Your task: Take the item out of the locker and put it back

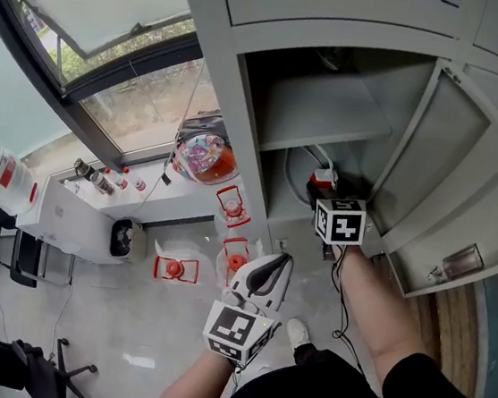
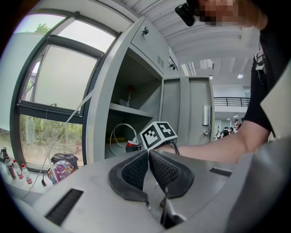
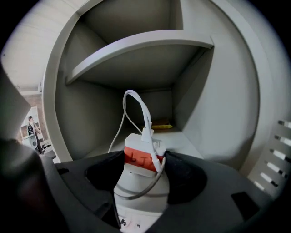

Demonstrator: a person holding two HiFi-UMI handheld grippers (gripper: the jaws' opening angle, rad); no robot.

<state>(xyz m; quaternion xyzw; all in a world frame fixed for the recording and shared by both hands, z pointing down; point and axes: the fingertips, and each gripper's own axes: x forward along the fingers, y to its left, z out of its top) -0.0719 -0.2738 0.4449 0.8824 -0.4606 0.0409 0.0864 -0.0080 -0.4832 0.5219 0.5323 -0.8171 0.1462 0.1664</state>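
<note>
A white charger block with a red tape band point(image 3: 136, 160) stands on the locker's lower compartment floor point(image 3: 186, 143). Its white cable point(image 3: 132, 101) loops up behind it. My right gripper point(image 3: 144, 158) reaches into the locker, and its two dark pads press the block's sides. The head view shows that gripper point(image 1: 323, 194) at the charger point(image 1: 325, 177), inside the open grey locker point(image 1: 331, 114). My left gripper point(image 1: 264, 275) hangs outside, below the locker, shut with nothing in it. In the left gripper view its pads meet at the tips point(image 2: 148, 154); the charger point(image 2: 132, 145) lies beyond.
The locker door point(image 1: 461, 197) stands open on the right. A shelf point(image 3: 136, 48) spans the compartment above the charger. A small yellow item point(image 3: 159, 124) lies at the back. A colourful bag point(image 1: 204, 156) and several red-capped containers point(image 1: 174, 269) sit on the floor to the left, under a window.
</note>
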